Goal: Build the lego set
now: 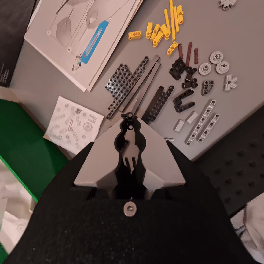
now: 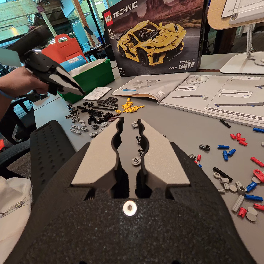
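My left gripper [image 1: 129, 119] is shut on a small black connector piece [image 1: 127, 115] and holds it above the grey table [image 1: 42, 74]. Below it lie black beams [image 1: 124, 82], yellow pieces [image 1: 164, 28] and light grey beams [image 1: 202, 122]. My right gripper [image 2: 130, 121] is open and empty, low over the table. A grey pulley disc [image 2: 136, 160] and small dark connectors [image 2: 138, 139] lie in the gap between its fingers. In the right wrist view a hand holds the left gripper [image 2: 83, 93] at the upper left, above the black beams [image 2: 107, 102] and yellow pieces [image 2: 130, 107].
The open instruction booklet [image 2: 200, 92] and the set's box [image 2: 154, 38] stand at the back. A green bin [image 2: 91, 80] is at the back left, with a sticker sheet [image 1: 74, 124] beside it. Blue and red pins [image 2: 228, 151] lie scattered at the right. A black perforated chair back [image 2: 48, 150] is at the table's left edge. One gripper's finger ends stand about 30 cm off the other's.
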Demonstrator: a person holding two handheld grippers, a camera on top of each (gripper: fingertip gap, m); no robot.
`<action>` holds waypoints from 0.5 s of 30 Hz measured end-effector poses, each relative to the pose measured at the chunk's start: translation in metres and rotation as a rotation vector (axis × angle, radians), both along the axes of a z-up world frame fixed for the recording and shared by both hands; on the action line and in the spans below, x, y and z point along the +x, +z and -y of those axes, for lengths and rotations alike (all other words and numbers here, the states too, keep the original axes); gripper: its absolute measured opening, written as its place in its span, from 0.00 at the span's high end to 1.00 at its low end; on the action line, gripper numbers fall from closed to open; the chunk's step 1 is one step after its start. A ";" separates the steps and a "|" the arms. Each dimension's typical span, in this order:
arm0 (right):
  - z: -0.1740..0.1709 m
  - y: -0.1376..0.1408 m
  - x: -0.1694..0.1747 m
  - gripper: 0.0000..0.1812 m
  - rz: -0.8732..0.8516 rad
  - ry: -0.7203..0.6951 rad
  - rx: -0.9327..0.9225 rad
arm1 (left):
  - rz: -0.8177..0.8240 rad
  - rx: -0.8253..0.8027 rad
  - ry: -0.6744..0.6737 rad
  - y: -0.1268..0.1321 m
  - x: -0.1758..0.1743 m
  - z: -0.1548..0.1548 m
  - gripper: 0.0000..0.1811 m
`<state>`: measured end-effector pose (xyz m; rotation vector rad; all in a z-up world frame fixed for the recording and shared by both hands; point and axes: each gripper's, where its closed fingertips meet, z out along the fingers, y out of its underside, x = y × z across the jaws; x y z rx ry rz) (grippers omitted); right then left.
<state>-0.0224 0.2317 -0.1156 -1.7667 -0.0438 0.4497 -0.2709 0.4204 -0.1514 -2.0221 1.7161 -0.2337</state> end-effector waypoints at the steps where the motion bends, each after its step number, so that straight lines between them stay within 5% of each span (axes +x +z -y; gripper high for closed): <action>1: 0.000 0.000 0.000 0.89 0.002 0.000 -0.002 | 0.016 -0.018 0.012 -0.001 -0.006 0.001 0.97; 10: -0.001 -0.003 0.000 0.89 0.011 -0.005 -0.015 | 0.087 -0.137 -0.037 -0.022 -0.013 0.026 0.96; 15: -0.001 -0.003 0.000 0.89 0.008 -0.007 -0.014 | 0.041 -0.176 -0.195 -0.045 -0.007 0.046 0.97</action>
